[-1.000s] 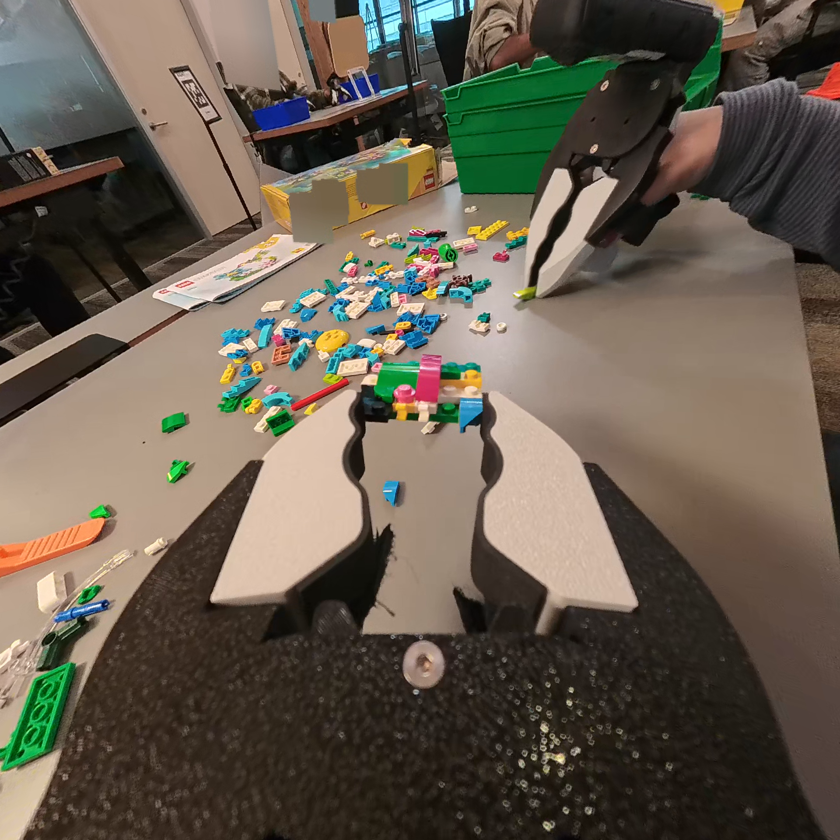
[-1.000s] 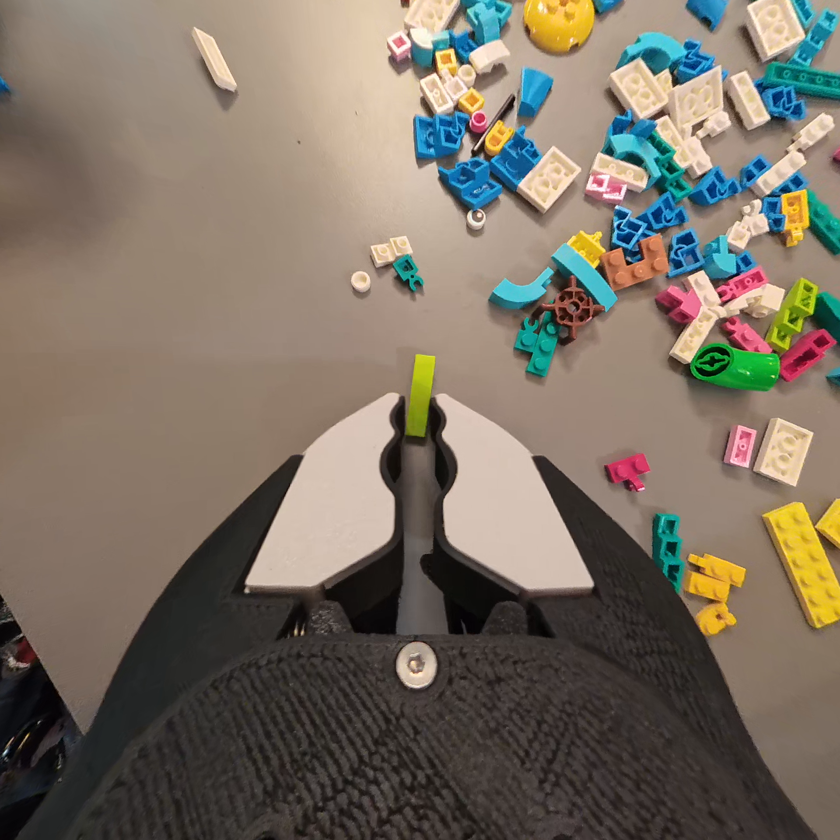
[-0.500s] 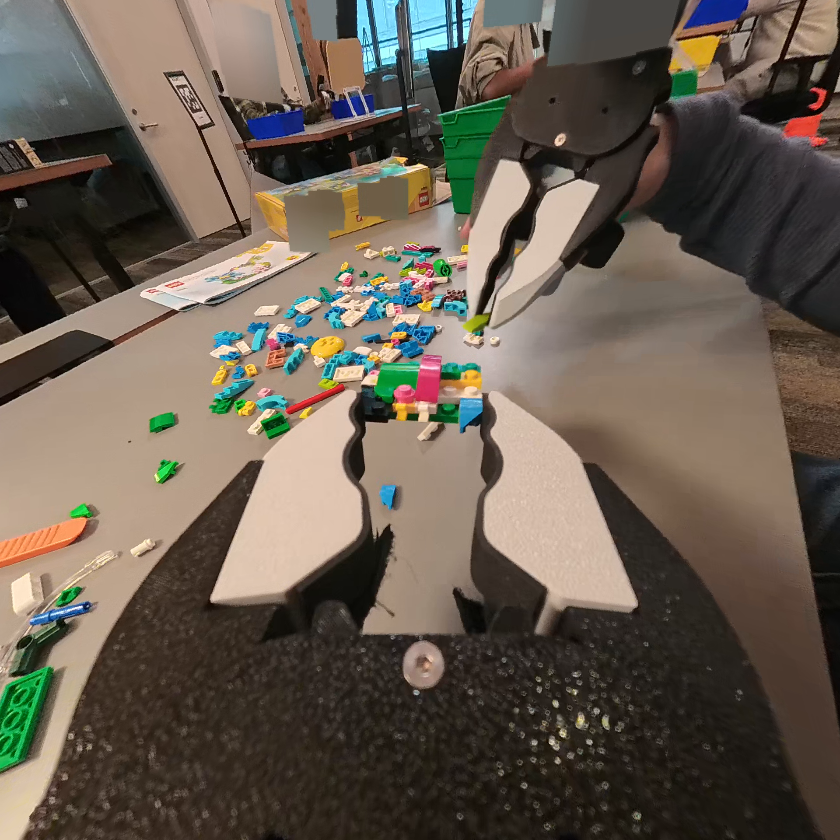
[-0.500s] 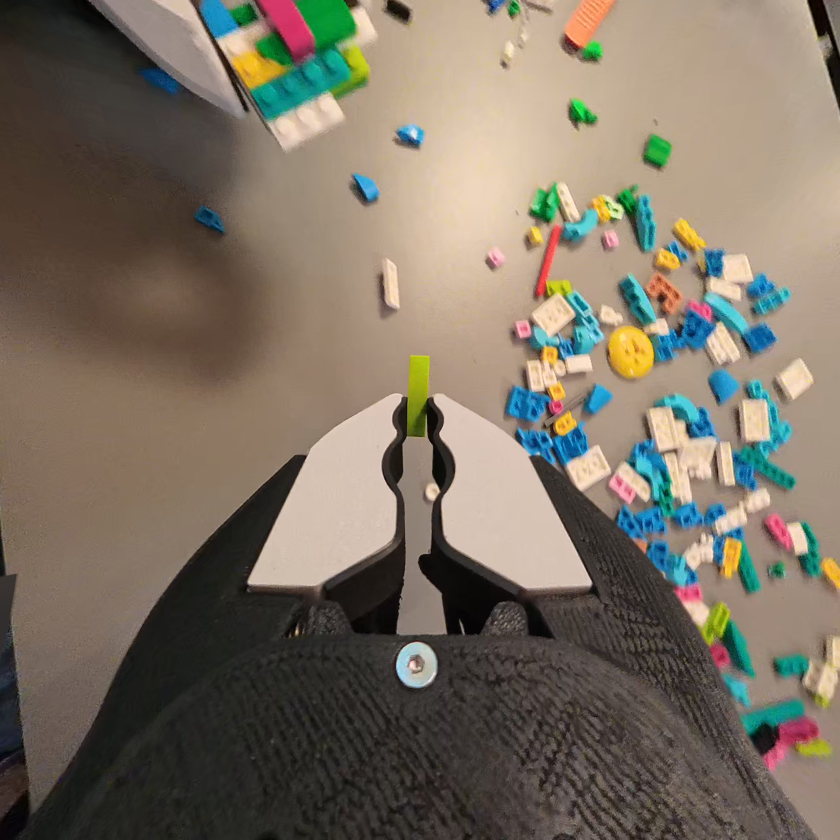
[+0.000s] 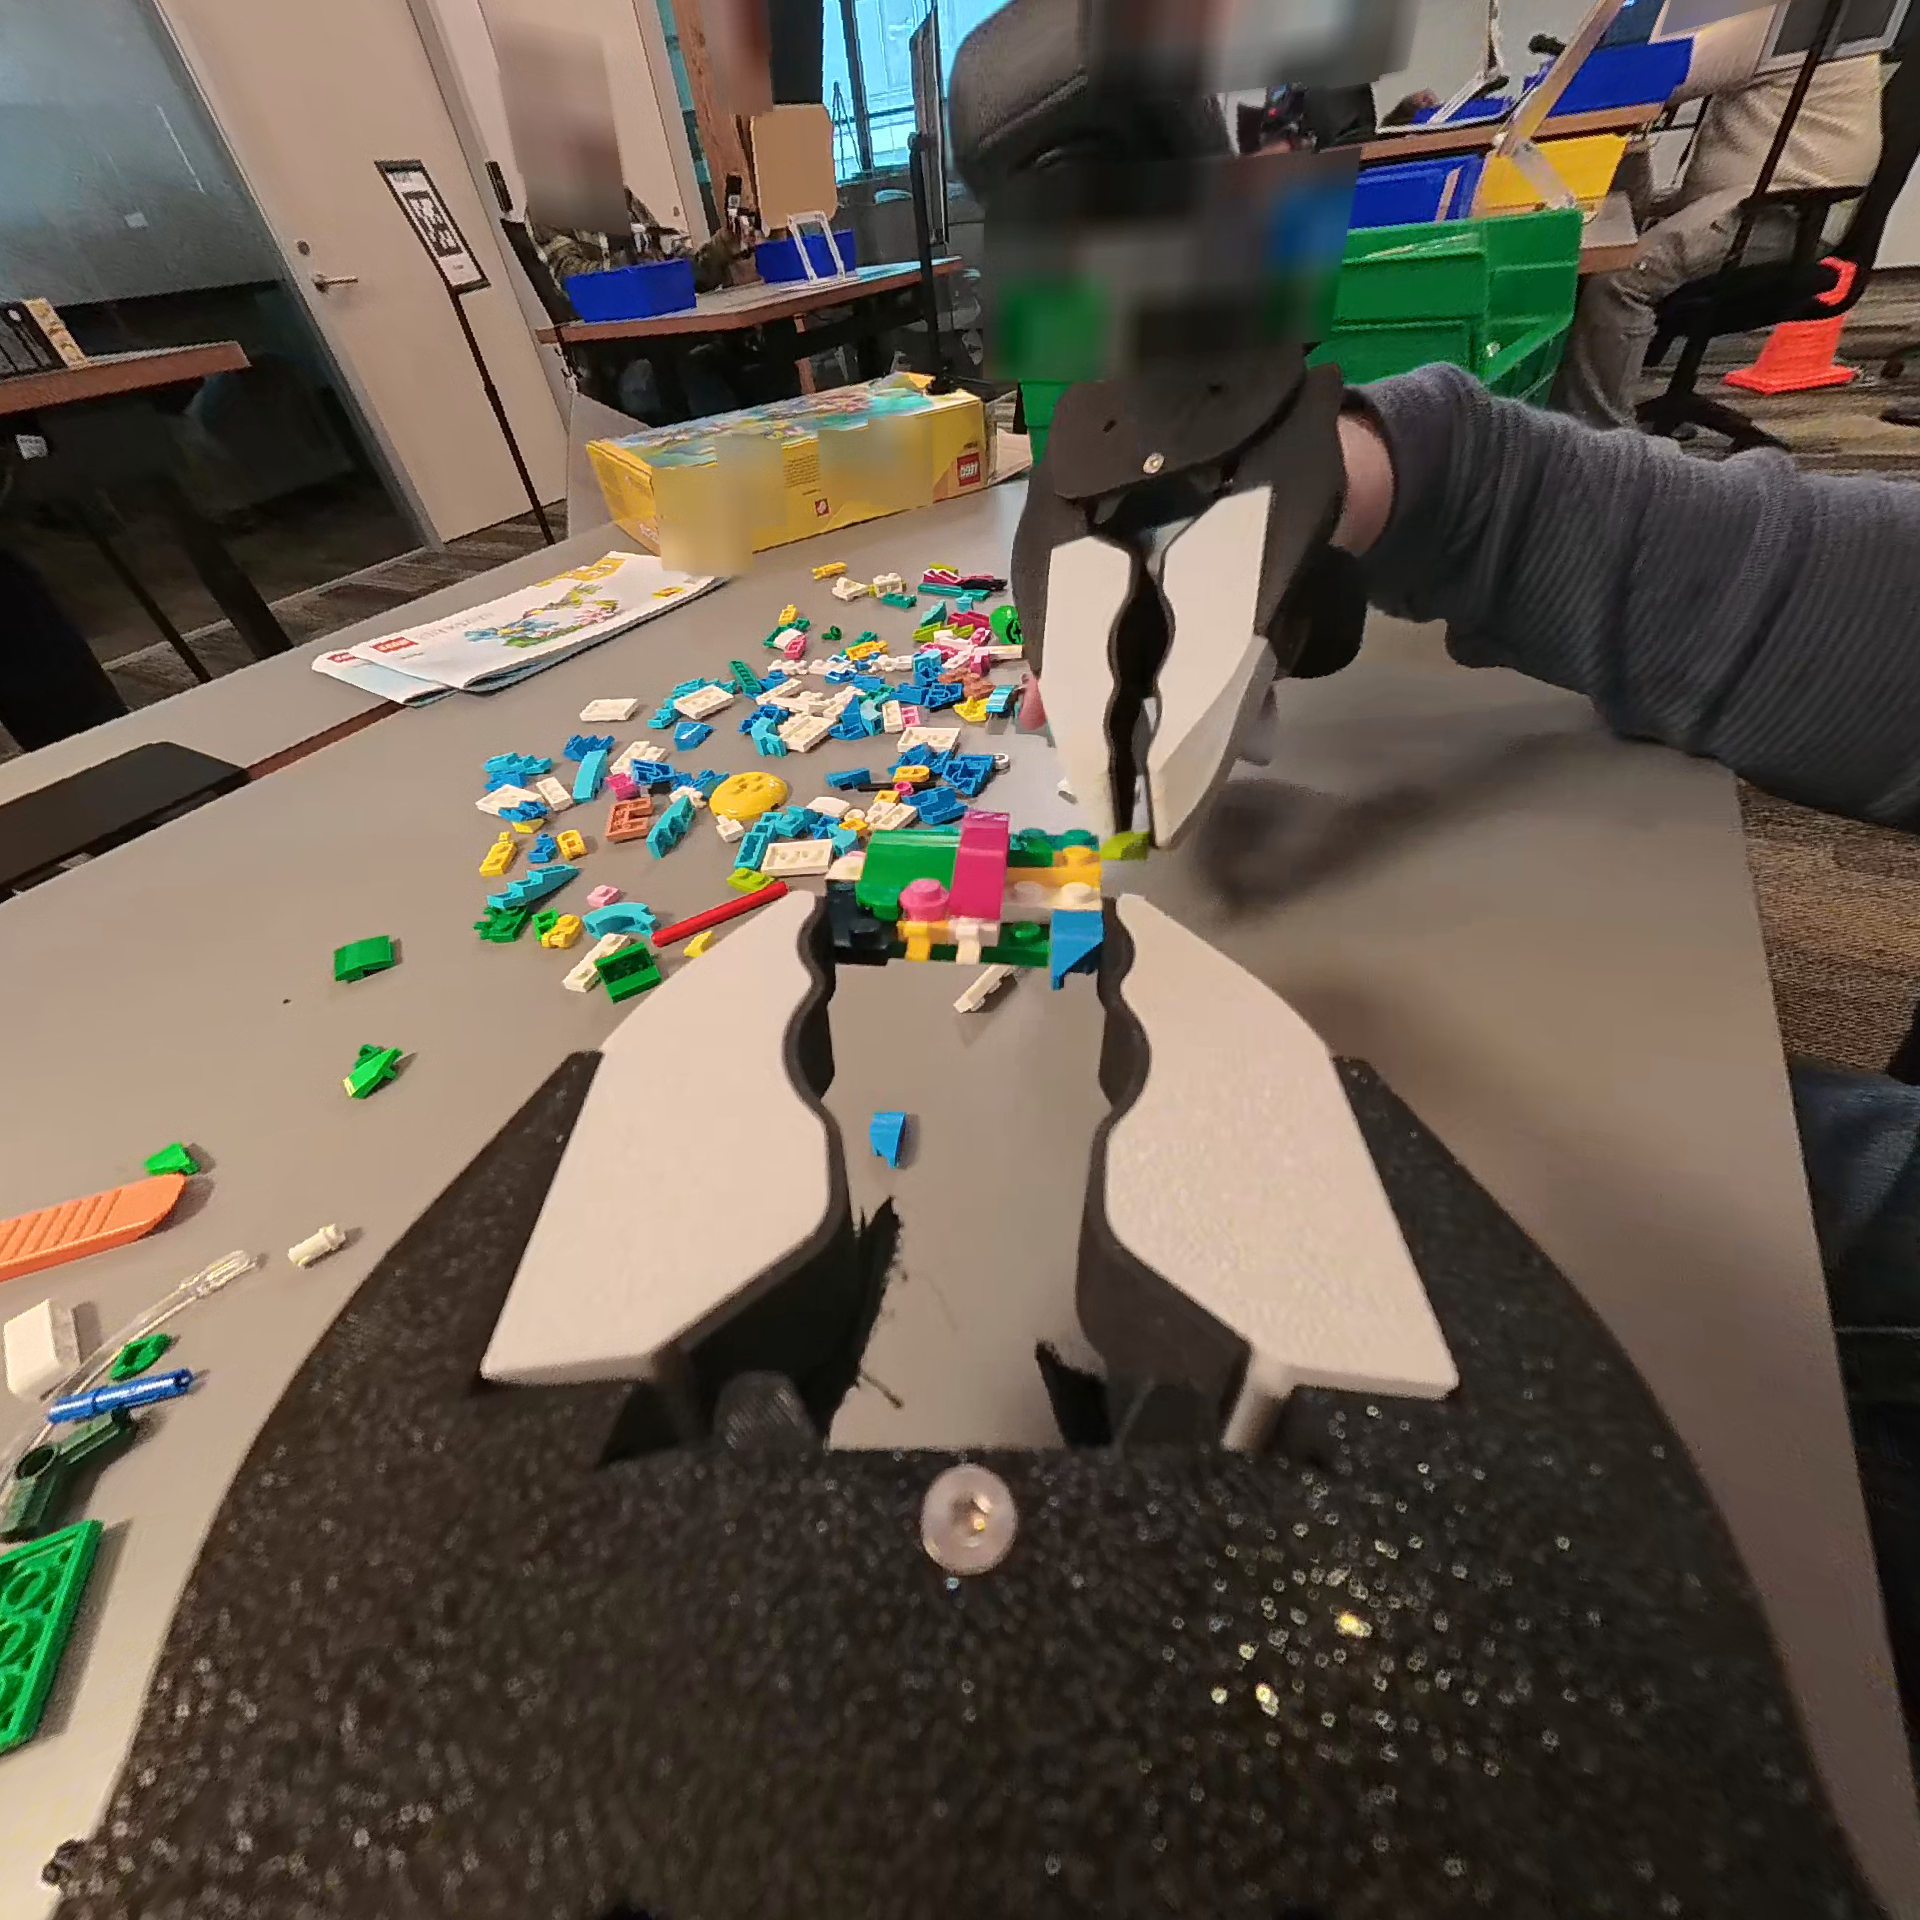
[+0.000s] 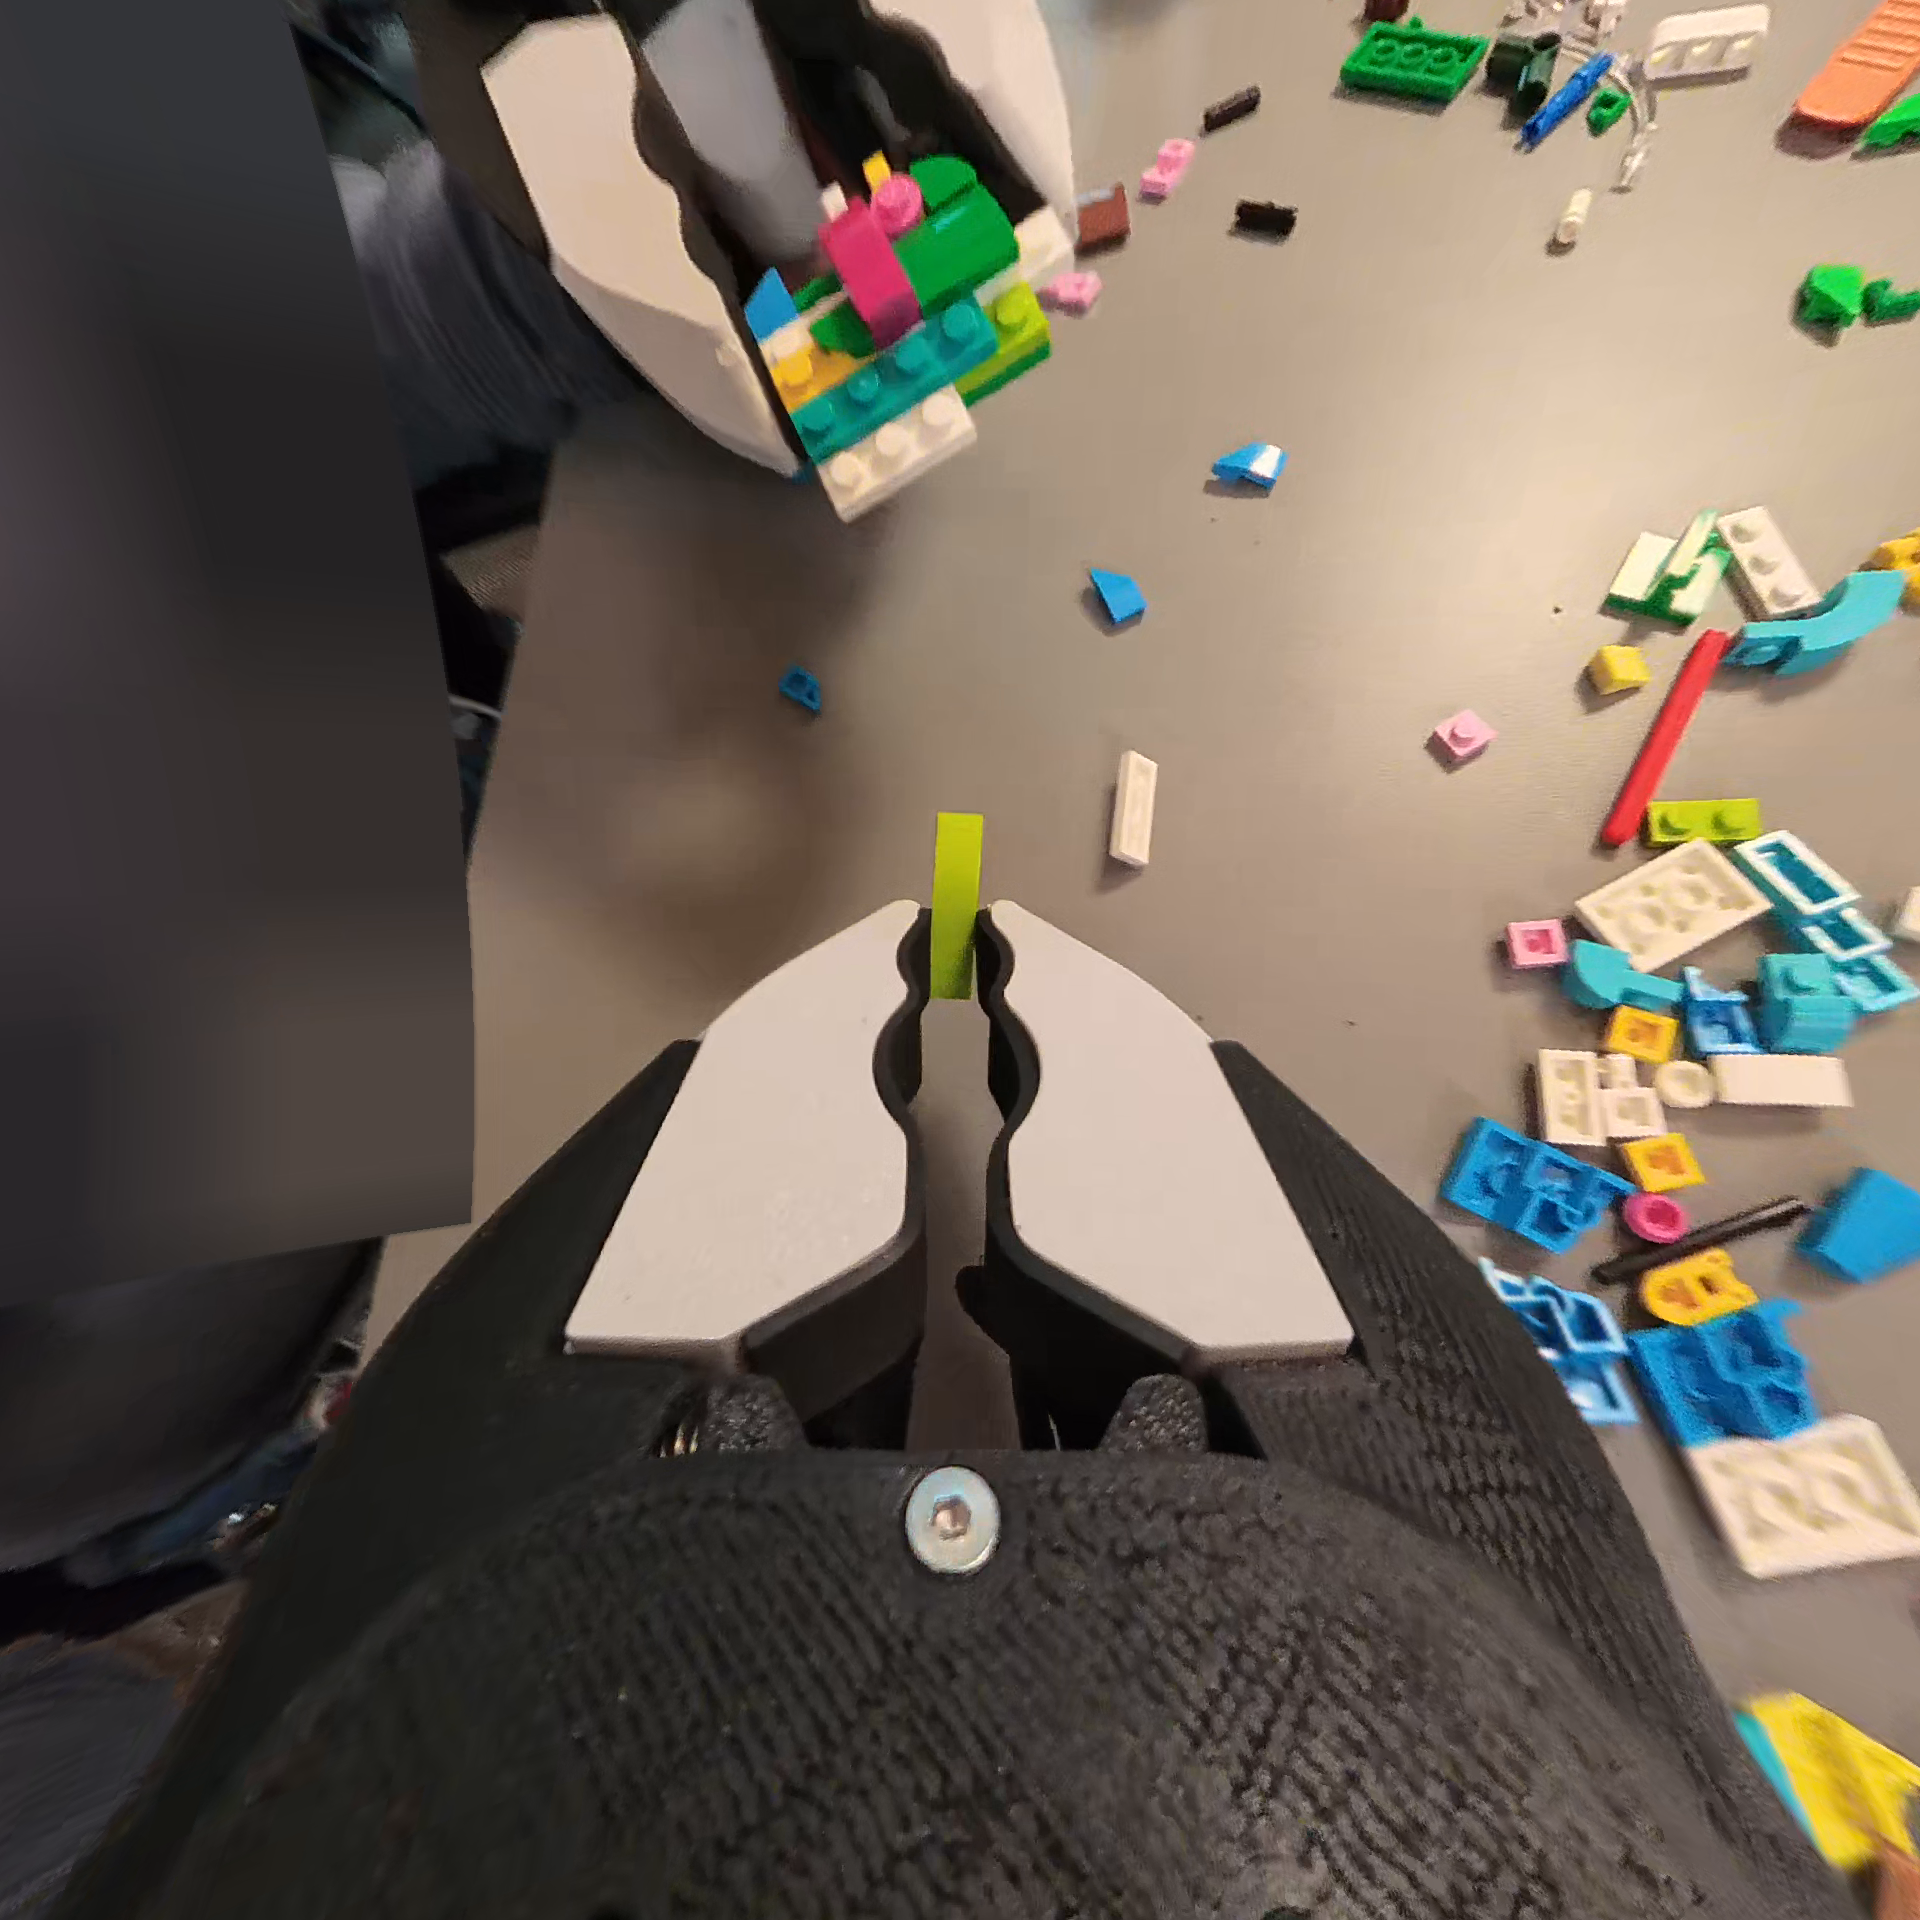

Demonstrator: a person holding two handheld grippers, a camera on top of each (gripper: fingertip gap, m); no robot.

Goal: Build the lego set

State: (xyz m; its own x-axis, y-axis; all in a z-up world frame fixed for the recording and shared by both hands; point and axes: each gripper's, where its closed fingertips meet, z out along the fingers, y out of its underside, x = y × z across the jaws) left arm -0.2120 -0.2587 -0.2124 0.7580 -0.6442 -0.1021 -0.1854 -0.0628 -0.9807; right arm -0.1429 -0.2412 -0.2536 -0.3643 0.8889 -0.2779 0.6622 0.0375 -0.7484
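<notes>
My left gripper [image 5: 966,930] is shut on a small multicoloured lego build [image 5: 966,883] of green, pink, yellow, teal and white bricks, held just above the grey table [image 5: 1403,987]. My right gripper [image 6: 956,914] is shut on a thin lime-green piece [image 6: 956,894] that stands on edge between the fingertips. In the left wrist view the right gripper [image 5: 1132,831] points down, with the lime piece [image 5: 1127,845] right beside the build's right end. The right wrist view shows the build [image 6: 894,332] in the left gripper at the top.
A spread of loose bricks [image 5: 810,717] lies beyond the build, with a booklet [image 5: 520,623] and a yellow box [image 5: 800,468] behind. An orange brick separator [image 5: 83,1226] and a green plate [image 5: 42,1621] lie at the left. A white tile [image 6: 1132,821] lies near the right gripper. The tips of one gripper are about 9 centimeters away from the tips of the other. The white tile [image 6: 1132,821] sits 5 centimeters or so from the ends of my right fingers.
My right gripper has carried the lime piece from the right of the loose bricks over to the build's right end. My left gripper has held the build nearly still.
</notes>
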